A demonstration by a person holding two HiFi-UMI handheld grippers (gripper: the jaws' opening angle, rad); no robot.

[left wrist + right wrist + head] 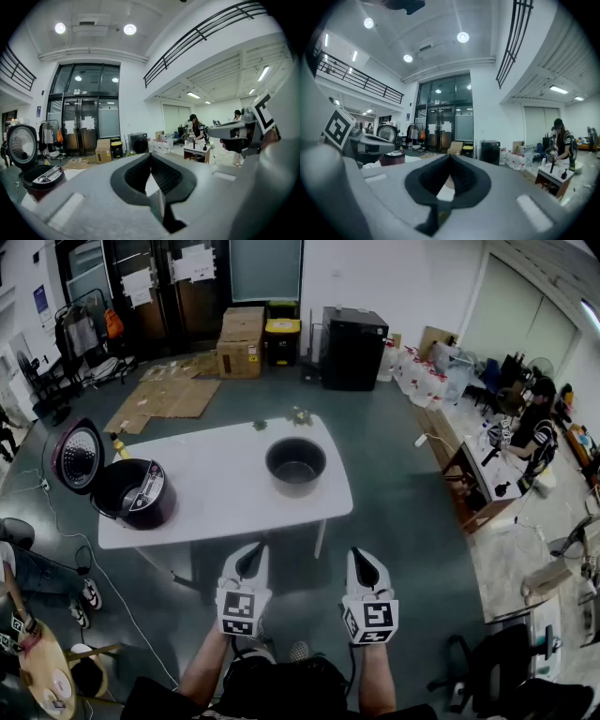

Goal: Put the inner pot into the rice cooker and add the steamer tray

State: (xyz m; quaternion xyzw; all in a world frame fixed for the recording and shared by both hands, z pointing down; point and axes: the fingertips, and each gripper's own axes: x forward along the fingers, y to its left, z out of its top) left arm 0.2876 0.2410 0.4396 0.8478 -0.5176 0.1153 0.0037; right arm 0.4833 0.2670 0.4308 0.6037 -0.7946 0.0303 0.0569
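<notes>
A white table stands ahead of me. On its left end sits the dark red rice cooker with its lid swung up; it also shows in the left gripper view as the cooker. The dark inner pot stands empty toward the table's right side. My left gripper and right gripper hover side by side short of the table's near edge, both shut with nothing between the jaws. No steamer tray shows in any view.
Cardboard boxes and flattened cardboard lie on the floor beyond the table, beside a black cabinet. A person works at a desk to the right. A cable trails across the floor at the left.
</notes>
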